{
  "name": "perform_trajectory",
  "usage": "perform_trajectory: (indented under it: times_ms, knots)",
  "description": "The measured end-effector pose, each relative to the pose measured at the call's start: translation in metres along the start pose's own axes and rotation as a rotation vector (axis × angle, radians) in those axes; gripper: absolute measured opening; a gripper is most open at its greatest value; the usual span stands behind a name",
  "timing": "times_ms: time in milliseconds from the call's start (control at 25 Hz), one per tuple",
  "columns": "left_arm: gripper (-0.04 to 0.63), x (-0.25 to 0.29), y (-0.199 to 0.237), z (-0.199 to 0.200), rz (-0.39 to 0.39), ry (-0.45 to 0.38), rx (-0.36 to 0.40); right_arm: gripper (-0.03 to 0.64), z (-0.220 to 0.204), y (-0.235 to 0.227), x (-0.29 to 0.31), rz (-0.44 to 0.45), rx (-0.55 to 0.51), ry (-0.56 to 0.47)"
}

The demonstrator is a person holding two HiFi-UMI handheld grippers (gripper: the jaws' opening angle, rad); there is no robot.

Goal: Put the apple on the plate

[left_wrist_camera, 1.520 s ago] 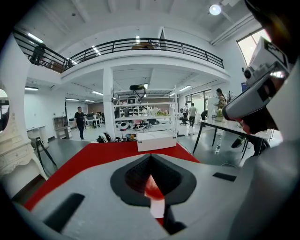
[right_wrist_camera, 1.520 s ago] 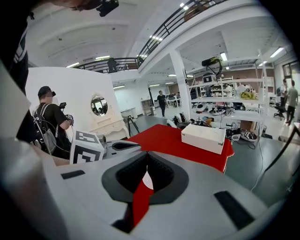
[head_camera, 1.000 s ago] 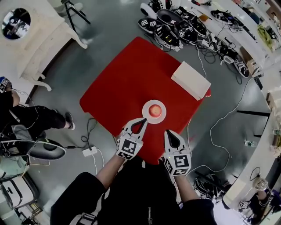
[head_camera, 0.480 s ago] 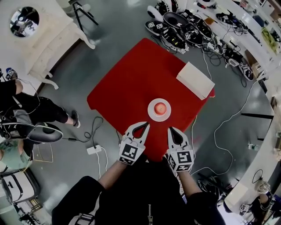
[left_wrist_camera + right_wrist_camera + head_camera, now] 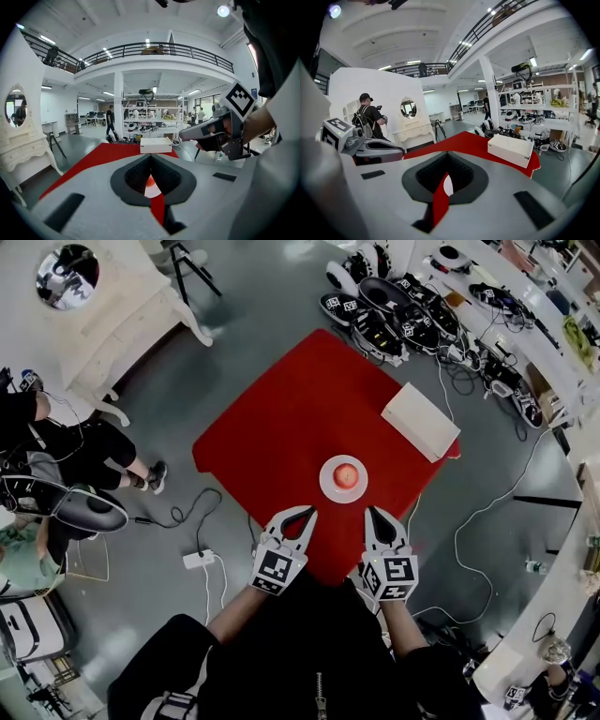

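**Apple on the plate, both hand-held grippers shut and clear of it**

The bench [image 5: 281, 427], draped in red, stands cornerwise on the grey floor [image 5: 234, 352]. Open floor runs along its left side, where a white power strip [image 5: 199, 560] and its cables lie just off the near-left edge. A heap of black-and-white gear [image 5: 394, 310] crowds the floor past the far-right edge.

A shut white box [image 5: 420, 421] lies at the bench's right corner, with one end reaching the edge. What it holds cannot be seen. From the box and the plate, the red cloth runs open to the far and left corners.

At the near corner the person holds the left hand-held gripper [image 5: 310, 513] and the right hand-held gripper [image 5: 373, 511] side by side. Both hang over the near edge of the bench and point towards the plate. Each has its jaws together with nothing between them. Both tips are near the plate but apart from it.

The plate [image 5: 326, 486] is small, round and white. It sits on the near-right part of the bench, between the box and the two grippers and a little in from the edge.

The apple [image 5: 346, 474] rests in the middle of the plate. It is round and red-orange, with the white rim showing all round it.
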State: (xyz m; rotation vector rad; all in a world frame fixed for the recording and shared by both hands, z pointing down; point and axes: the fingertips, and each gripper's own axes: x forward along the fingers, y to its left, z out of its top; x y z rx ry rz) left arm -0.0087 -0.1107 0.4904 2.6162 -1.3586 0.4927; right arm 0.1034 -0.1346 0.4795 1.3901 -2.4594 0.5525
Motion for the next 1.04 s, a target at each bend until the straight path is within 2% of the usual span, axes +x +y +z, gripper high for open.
perform_trajectory:
  times_ms: [320, 560, 1040]
  knots:
    - [0.006, -0.005, 0.008, 0.012, -0.010, -0.018, 0.000, 0.011, 0.012, 0.018, 0.004, 0.010, -0.008, -0.003]
    - [0.006, -0.003, -0.002, 0.017, -0.028, -0.033, 0.012, 0.011, 0.012, 0.024, -0.005, 0.017, -0.007, -0.014]
    - [0.006, 0.006, 0.002, 0.017, -0.058, -0.047, 0.020, 0.011, 0.013, 0.037, 0.002, 0.030, -0.048, -0.011]
